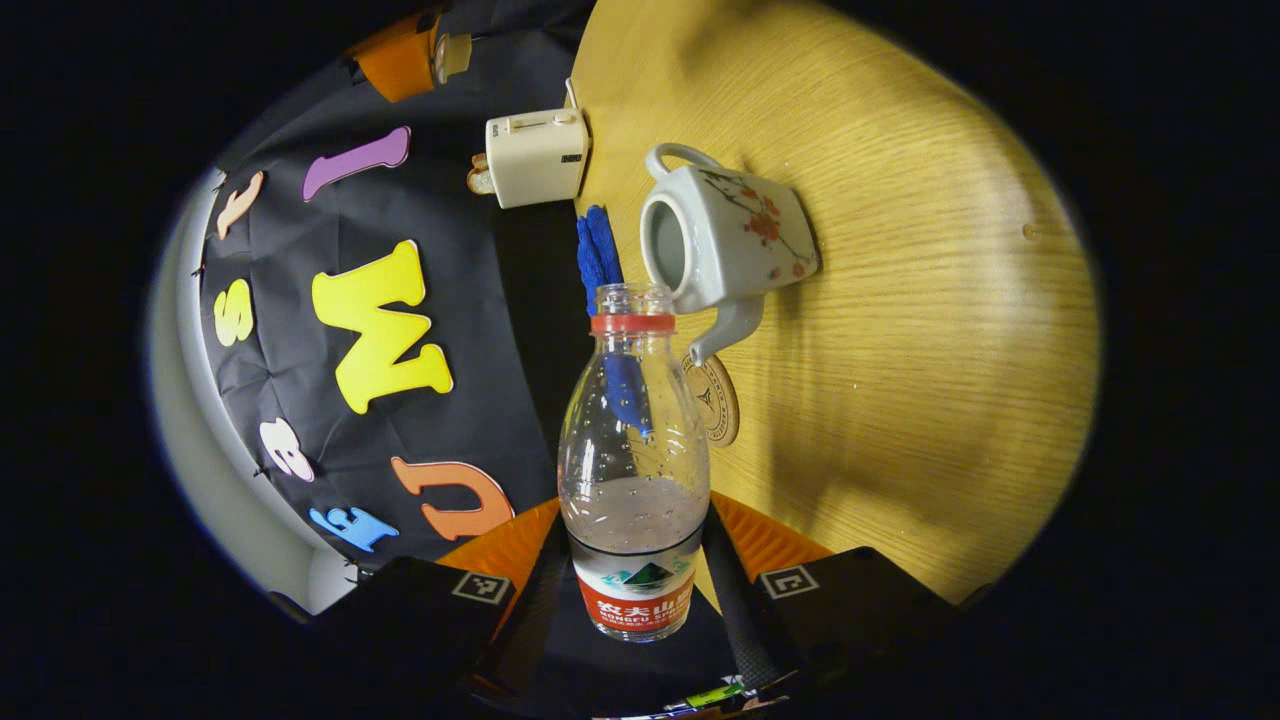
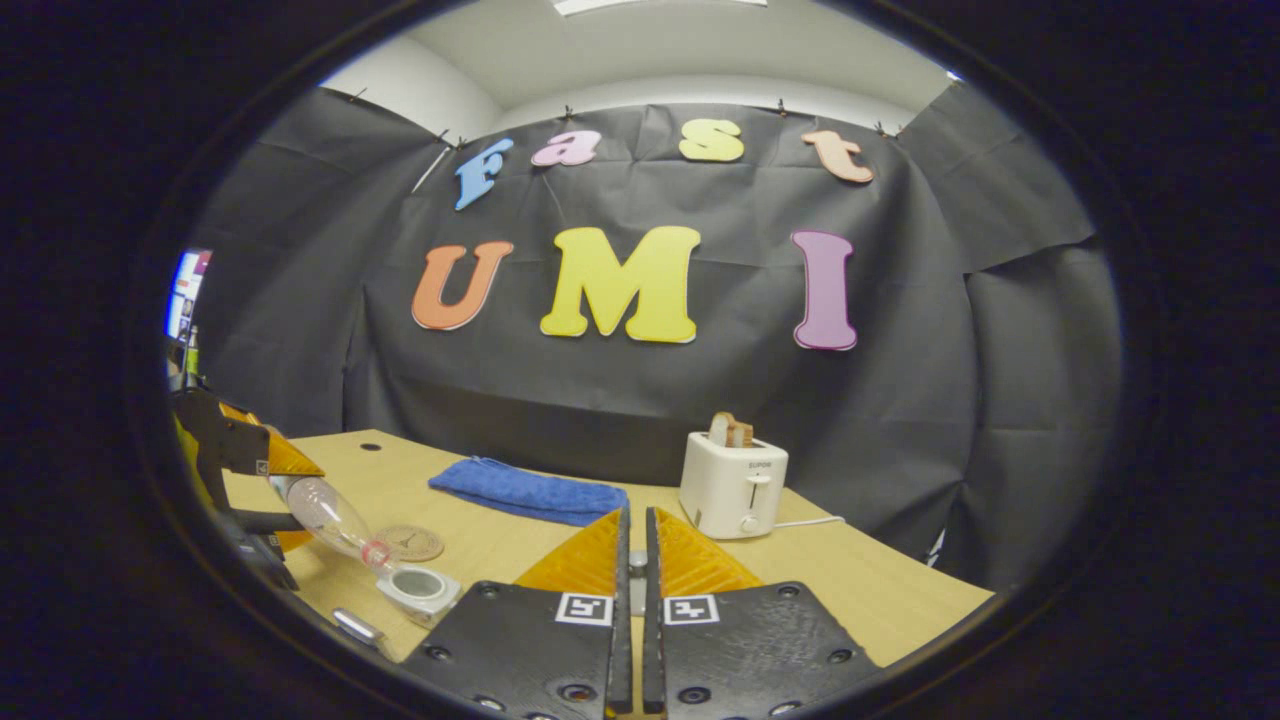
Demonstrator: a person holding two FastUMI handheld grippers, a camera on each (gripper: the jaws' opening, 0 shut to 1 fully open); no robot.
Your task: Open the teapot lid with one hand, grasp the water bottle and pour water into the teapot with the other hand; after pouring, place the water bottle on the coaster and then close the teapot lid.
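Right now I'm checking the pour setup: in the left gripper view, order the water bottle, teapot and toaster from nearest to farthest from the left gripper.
1. Water bottle: held between the left gripper fingers.
2. Teapot: just beyond the bottle mouth, lid off.
3. Toaster: farthest, at the table's far edge by the wall.

Right gripper view. The right gripper (image 2: 632, 560) sits at the bottom centre, its two fingers nearly closed with only a thin slit between them; whether anything is pinched there cannot be told. At the left edge, the left gripper (image 2: 262, 490) holds the water bottle (image 2: 325, 518) tilted, neck down, its mouth just above the open teapot (image 2: 420, 590). The round coaster (image 2: 410, 543) lies on the wooden table (image 2: 860, 580) just behind the teapot. Farther back lie a folded blue cloth (image 2: 530, 492) and, to its right, a white toaster (image 2: 732, 485) with bread (image 2: 731, 430) standing in its slot.
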